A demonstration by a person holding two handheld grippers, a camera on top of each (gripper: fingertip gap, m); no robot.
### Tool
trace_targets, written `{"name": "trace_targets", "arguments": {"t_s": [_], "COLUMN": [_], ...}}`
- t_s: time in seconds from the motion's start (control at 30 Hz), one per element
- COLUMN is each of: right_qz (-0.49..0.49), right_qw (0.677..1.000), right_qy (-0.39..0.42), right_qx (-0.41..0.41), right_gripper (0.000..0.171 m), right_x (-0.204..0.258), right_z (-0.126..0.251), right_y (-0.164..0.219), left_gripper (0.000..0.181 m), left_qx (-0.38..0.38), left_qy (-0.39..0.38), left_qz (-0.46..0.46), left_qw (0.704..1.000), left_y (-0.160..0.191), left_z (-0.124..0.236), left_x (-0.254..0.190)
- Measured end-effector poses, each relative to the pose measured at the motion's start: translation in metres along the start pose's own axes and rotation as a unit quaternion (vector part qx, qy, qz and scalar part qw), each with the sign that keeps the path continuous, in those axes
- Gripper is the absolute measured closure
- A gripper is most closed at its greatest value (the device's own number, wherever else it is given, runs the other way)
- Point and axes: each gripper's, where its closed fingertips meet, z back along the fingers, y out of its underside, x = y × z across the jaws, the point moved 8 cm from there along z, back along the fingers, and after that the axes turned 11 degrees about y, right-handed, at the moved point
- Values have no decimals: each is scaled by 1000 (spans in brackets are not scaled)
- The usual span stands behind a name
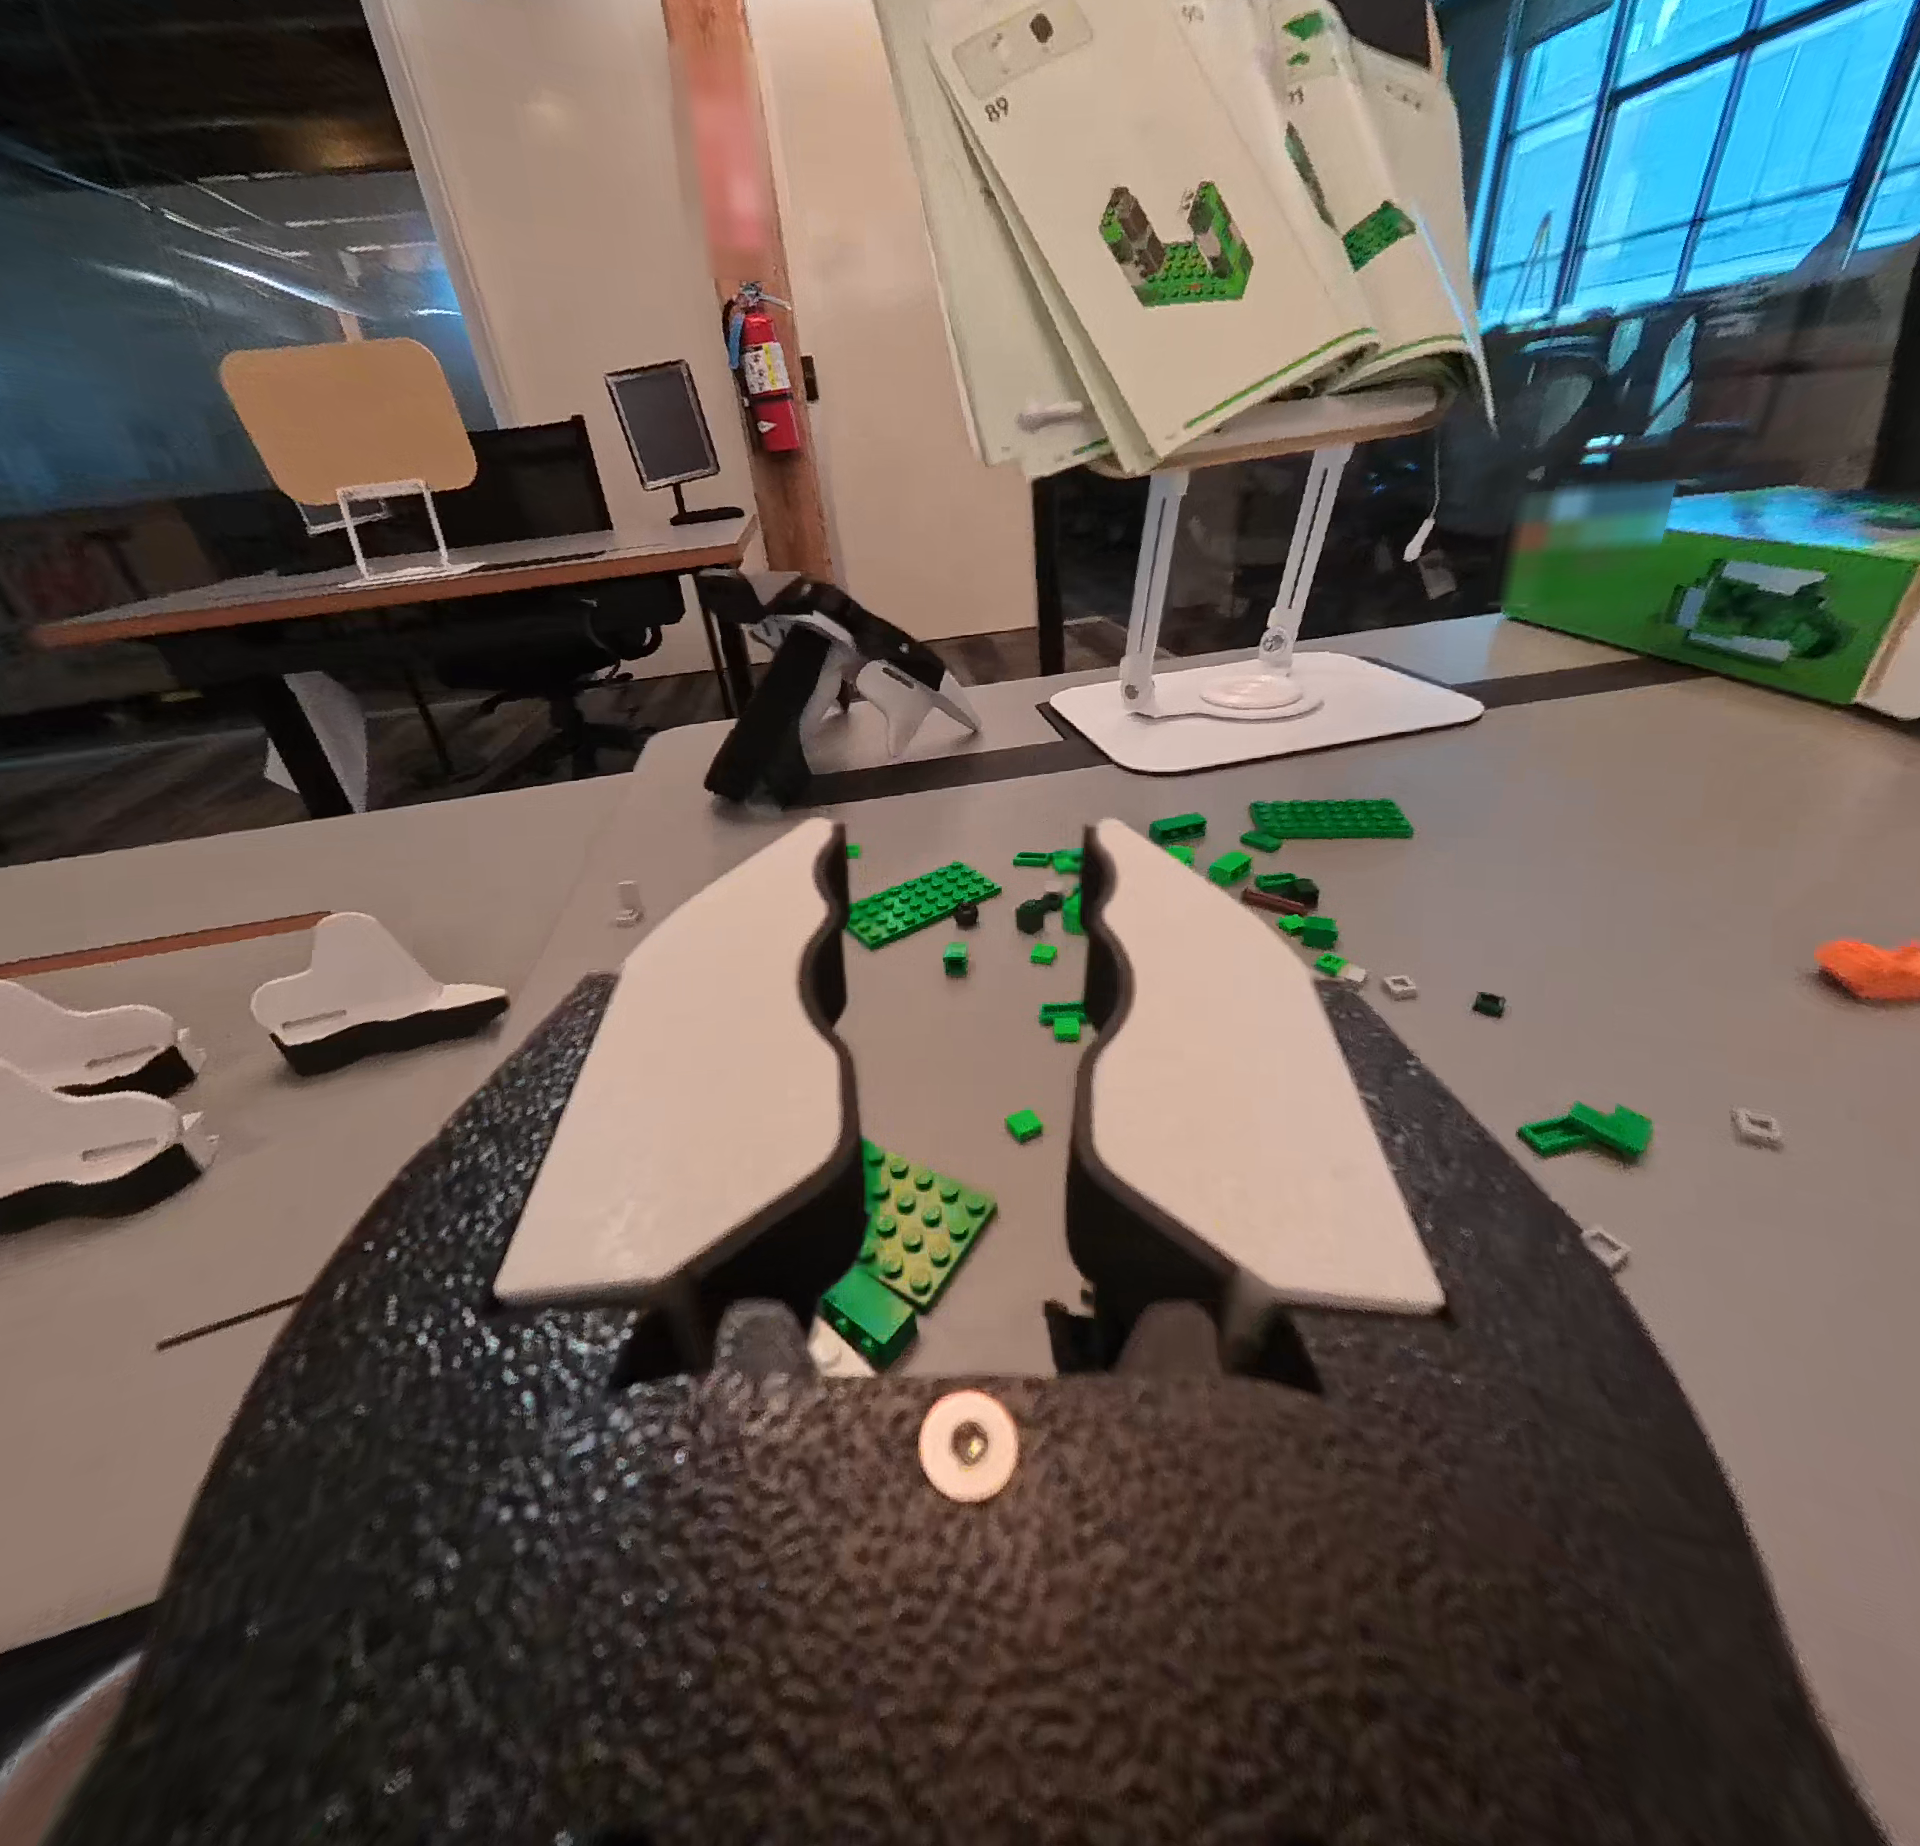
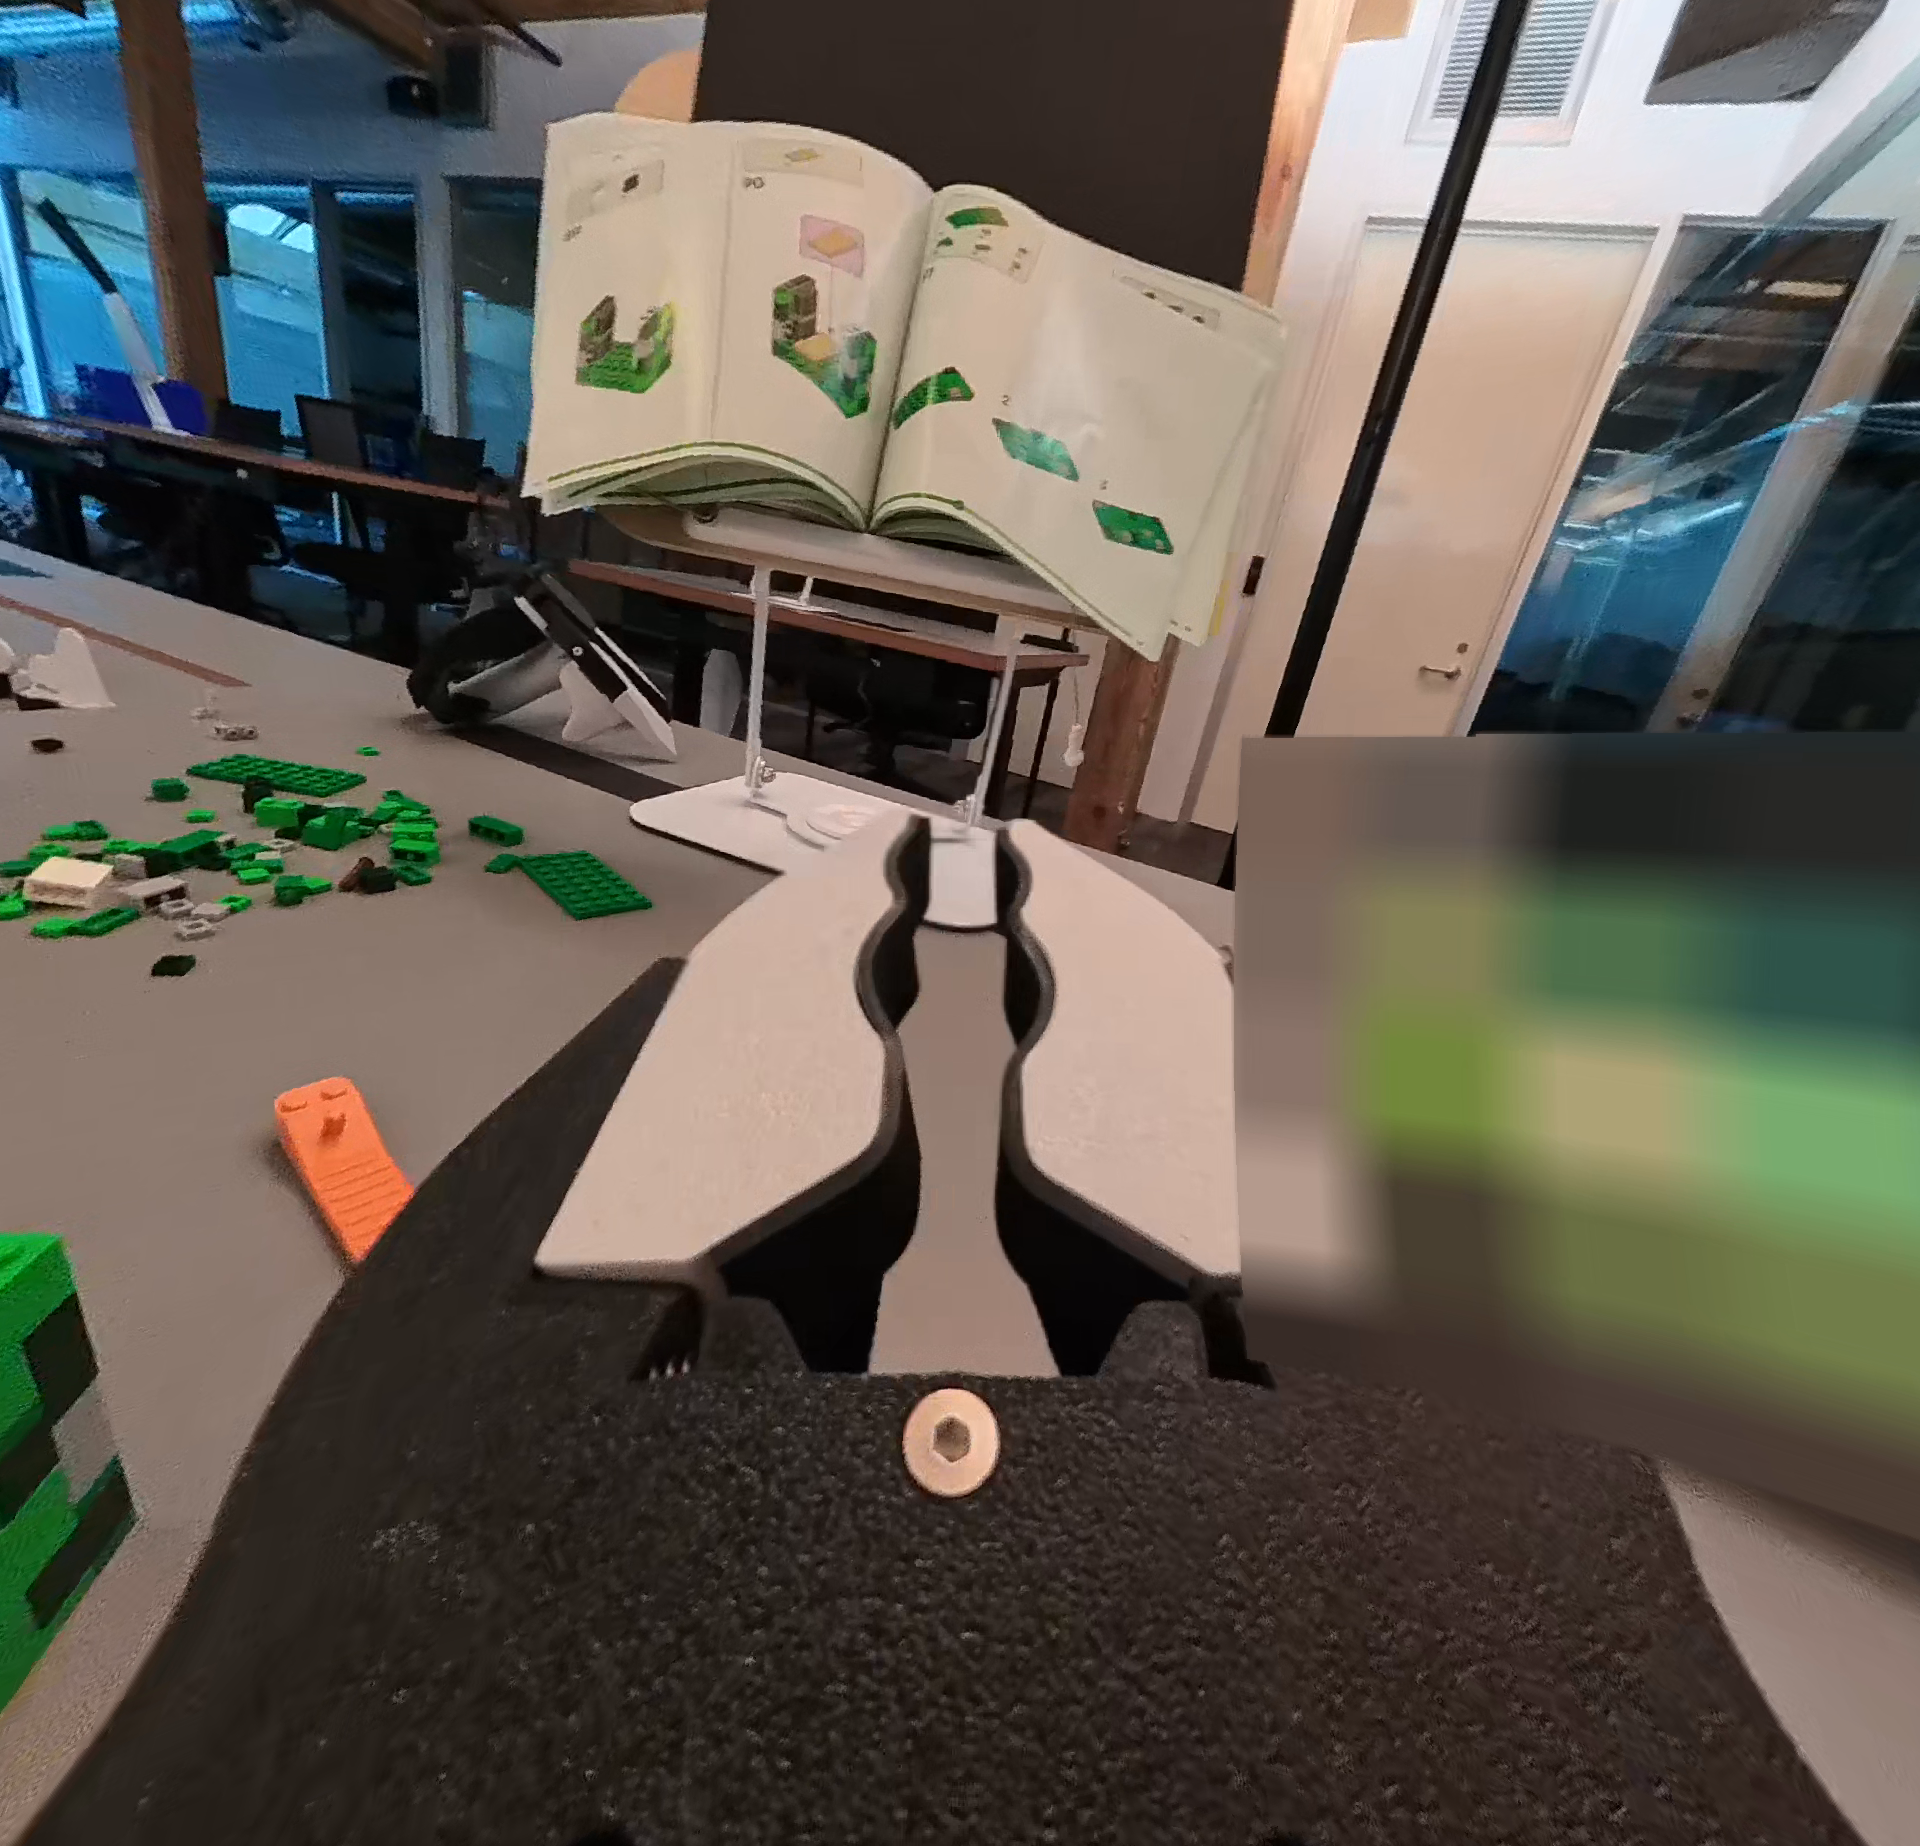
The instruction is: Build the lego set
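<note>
Two wrist cameras, low over a grey table (image 1: 1558, 861)

Each looks forward along its fingers; both share the open instruction booklet on a white stand (image 1: 1174, 217) (image 2: 894, 362) and scattered green bricks (image 1: 1226, 871) (image 2: 260, 840).

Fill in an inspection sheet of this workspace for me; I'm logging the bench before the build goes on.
Surface: grey table, no spills seen.
Job's things: loose green bricks scattered; green plates; part-built green block at the near left edge; open instruction booklet on a white stand.
Clutter: orange brick separator; spare gripper fingers; green box.
Grippers: left gripper open, empty; right gripper open, narrower, empty.
Cables: nothing seen.
Surroundings: office desks, fire extinguisher, windows.
</note>
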Motion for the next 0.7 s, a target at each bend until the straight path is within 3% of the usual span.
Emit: {"name": "trace_targets", "arguments": {"t_s": [0.07, 0.17, 0.27, 0.37, 0.53, 0.7], "right_qz": [6, 7, 2, -1, -4, 5], "right_qw": [1000, 1000, 1000, 1000, 999, 999], "right_qy": [-5, -5, -10, -18, -33, -45], "right_qx": [-6, -8, -8, -9, -11, -12], "right_gripper": [145, 140, 139, 140, 141, 142], "right_x": [2, 4, 4, 5, 7, 11], "right_z": [-1, -3, -4, -5, -6, -7], "right_y": [-1, 0, 0, 0, 0, -1], "left_gripper": [129, 128, 135, 145, 145, 148], "left_qx": [19, 77, 173, 217, 310, 346], "left_qy": [14, 63, 126, 193, 321, 356], "left_qz": [-28, -79, -98, -130, -128, -132], "left_qw": [999, 992, 972, 948, 886, 858], "left_y": [2, 7, 12, 11, 24, 30], "left_z": [-6, -20, -37, -50, -64, -74], "left_x": [-9, -31, -48, -53, -45, -30]}}
